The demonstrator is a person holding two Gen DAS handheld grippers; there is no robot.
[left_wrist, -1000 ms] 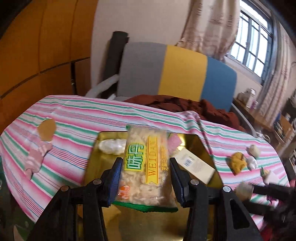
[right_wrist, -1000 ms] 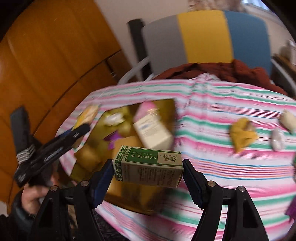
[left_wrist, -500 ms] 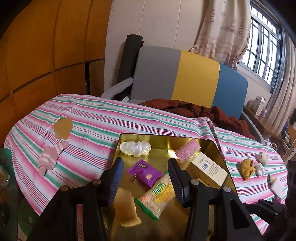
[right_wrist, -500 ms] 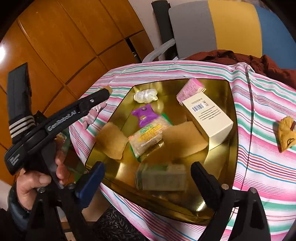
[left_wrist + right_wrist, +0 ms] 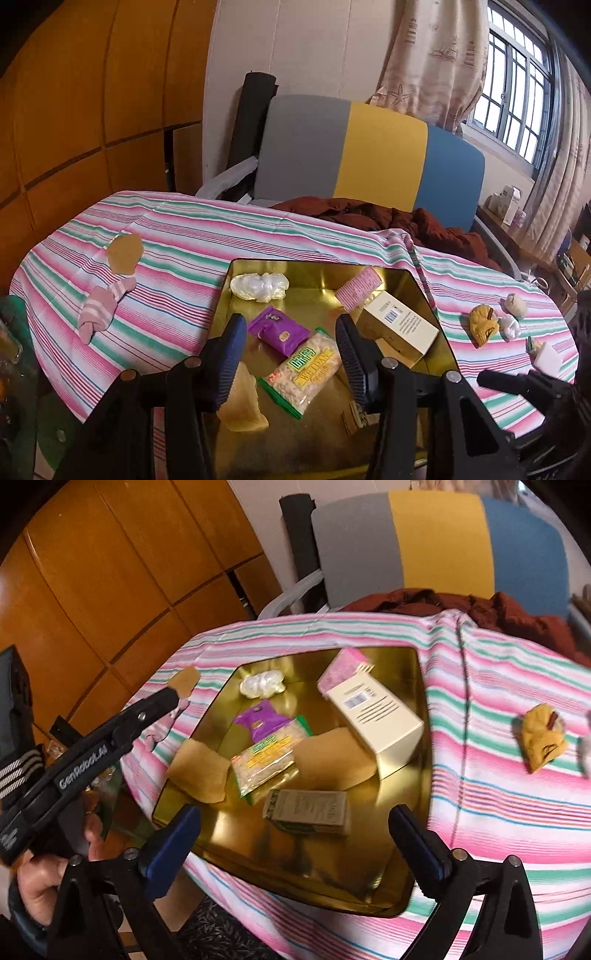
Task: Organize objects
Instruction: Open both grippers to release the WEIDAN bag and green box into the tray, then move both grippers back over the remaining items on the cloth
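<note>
Six items lie in the gold tray (image 5: 417, 853), which sits on the striped tabletop (image 5: 480, 812). Taking the tray as a clock face in the right wrist view: the green box (image 5: 308, 812) lies flat at 6 o'clock, nearest the right tool (image 5: 295, 834). The cracker packet (image 5: 267, 760) occupies the centre, tilted, with the purple packet (image 5: 258, 720) touching its far end toward 11 o'clock. The white bundle (image 5: 262, 683) rests at 12 o'clock against the far wall. The cream carton (image 5: 375, 716) lies at 2 o'clock, and the pink packet (image 5: 343, 668) is tucked against its far end.

Right tool: jaws have just been opening and now stand wide apart, above the tray's near edge; the green box is beyond the pads and not touched.

Left tool (image 5: 291, 363): jaws part-way apart with nothing clamped; the cracker packet (image 5: 304, 373) shows on the tray floor in the gap below them. A hand (image 5: 44, 878) grips its handle at 8 o'clock in the right wrist view.

Outside the tray: a pink sock (image 5: 103, 308) and a brown cut-out (image 5: 123, 253) lie on the tabletop at 9 o'clock; a yellow item (image 5: 541, 738) lies at 3 o'clock, well apart from the tray. A grey, yellow and blue chair (image 5: 369, 155) stands behind the tabletop.
</note>
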